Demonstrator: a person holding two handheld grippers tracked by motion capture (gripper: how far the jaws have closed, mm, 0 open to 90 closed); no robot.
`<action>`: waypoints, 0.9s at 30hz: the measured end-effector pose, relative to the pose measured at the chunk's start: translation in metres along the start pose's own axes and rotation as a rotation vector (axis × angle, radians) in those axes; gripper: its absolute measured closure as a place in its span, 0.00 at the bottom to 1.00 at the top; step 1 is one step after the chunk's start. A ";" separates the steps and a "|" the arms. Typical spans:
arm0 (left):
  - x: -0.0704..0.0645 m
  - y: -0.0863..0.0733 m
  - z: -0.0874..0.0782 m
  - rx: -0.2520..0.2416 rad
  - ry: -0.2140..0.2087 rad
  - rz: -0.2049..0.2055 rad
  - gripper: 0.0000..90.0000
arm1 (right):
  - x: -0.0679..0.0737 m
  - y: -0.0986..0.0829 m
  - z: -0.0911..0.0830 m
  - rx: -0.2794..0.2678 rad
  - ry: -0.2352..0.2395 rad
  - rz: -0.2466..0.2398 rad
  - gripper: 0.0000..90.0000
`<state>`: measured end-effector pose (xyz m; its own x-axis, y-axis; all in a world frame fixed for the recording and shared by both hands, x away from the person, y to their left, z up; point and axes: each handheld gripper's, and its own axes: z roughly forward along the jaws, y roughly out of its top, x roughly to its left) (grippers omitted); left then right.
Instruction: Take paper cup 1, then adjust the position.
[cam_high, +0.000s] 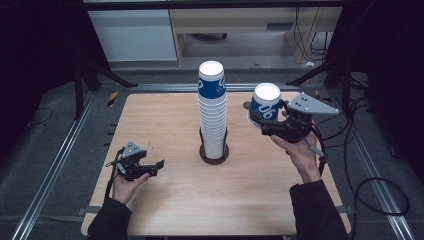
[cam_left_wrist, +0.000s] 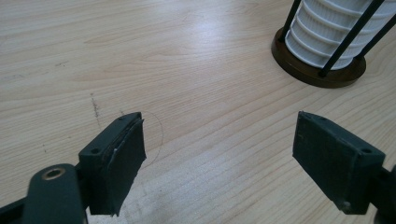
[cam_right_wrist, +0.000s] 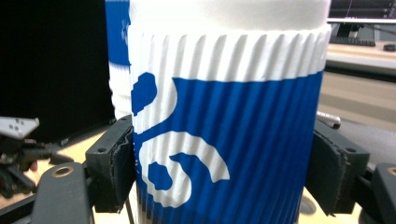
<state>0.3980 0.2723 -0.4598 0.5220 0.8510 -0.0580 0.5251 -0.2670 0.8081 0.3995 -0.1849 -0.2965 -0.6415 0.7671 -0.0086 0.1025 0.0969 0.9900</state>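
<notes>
Nearest, the left gripper (cam_high: 145, 168) rests low over the pale wooden tabletop (cam_high: 170, 200), fingers apart. Farther off, the right gripper (cam_high: 267, 122) fingers clamp a blue-and-white ribbed paper cup (cam_high: 265, 102) aloft beside the tall cup stack (cam_high: 212, 112); squeezing harder could crush it.

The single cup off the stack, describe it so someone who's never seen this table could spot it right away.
Start at the tall stack of cups standing in a dark holder at the middle of the wooden table. Look to its right: one cup is held in the air, clamped in the right hand-held gripper. It alone stands apart from the stack, showing its whole blue, white-patterned ribbed sleeve.
</notes>
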 end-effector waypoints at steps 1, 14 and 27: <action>-0.001 0.000 0.000 0.000 -0.002 0.000 0.18 | -0.001 -0.005 -0.001 0.004 0.002 0.004 0.24; -0.005 0.002 0.000 0.005 -0.035 0.020 0.19 | -0.004 -0.057 -0.008 0.090 0.045 0.023 0.24; -0.013 0.009 -0.005 -0.002 -0.089 0.045 0.19 | 0.005 -0.090 -0.002 0.202 0.147 -0.045 0.24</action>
<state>0.3924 0.2610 -0.4490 0.6029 0.7944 -0.0735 0.4983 -0.3030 0.8123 0.3855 -0.1915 -0.3849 -0.7511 0.6599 -0.0166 0.2121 0.2650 0.9406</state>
